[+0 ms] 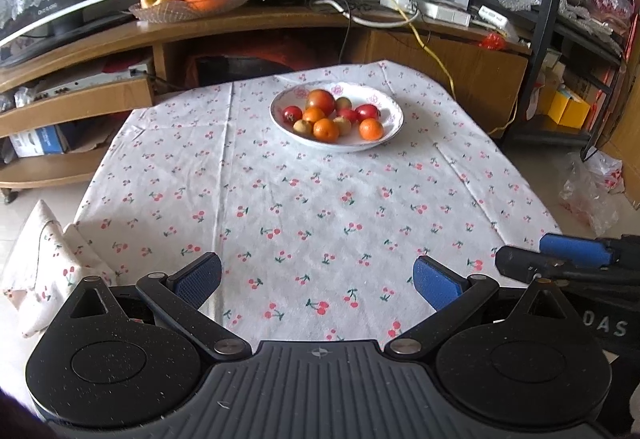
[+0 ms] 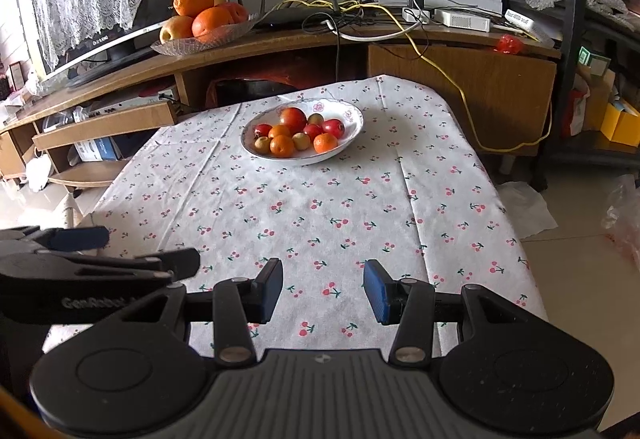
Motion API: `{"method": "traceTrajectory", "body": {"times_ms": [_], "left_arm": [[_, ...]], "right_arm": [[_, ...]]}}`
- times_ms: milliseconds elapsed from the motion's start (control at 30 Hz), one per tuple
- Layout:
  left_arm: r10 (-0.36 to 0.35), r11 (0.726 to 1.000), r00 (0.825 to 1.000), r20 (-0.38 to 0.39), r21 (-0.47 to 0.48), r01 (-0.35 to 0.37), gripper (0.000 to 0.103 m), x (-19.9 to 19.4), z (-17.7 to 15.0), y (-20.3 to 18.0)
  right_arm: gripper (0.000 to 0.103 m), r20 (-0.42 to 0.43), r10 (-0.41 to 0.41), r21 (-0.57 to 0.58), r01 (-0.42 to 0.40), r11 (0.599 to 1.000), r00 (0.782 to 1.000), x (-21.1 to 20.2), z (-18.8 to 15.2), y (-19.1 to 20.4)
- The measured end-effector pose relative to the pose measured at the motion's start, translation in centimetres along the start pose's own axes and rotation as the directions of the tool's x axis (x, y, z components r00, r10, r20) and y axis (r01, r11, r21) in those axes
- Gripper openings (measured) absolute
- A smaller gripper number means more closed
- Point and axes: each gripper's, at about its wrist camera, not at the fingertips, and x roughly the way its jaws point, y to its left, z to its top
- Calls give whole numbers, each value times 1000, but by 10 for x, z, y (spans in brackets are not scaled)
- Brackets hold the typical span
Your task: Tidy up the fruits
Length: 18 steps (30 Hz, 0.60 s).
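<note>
Left wrist view: your left tongs point(image 1: 317, 281) gape wide over the near edge of the surface point(image 1: 280, 207), holding nothing. The white bowl point(image 1: 390, 133) of small fruits point(image 1: 326, 129) sits at the far end, well apart.

Right wrist view: your right tongs point(image 2: 323, 291) stand moderately apart, empty. Same bowl point(image 2: 356, 129) far ahead, left of centre; the left tongs lie just beside, at left.
</note>
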Motion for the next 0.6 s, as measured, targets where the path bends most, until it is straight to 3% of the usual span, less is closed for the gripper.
{"method": "traceTrajectory", "body": {"times_ms": [600], "left_arm": [[34, 999, 999, -1, 19, -34, 103, -1, -1, -1]], "right_arm": [[46, 0, 14, -4, -14, 1000, 1000, 0, -2, 3]]}}
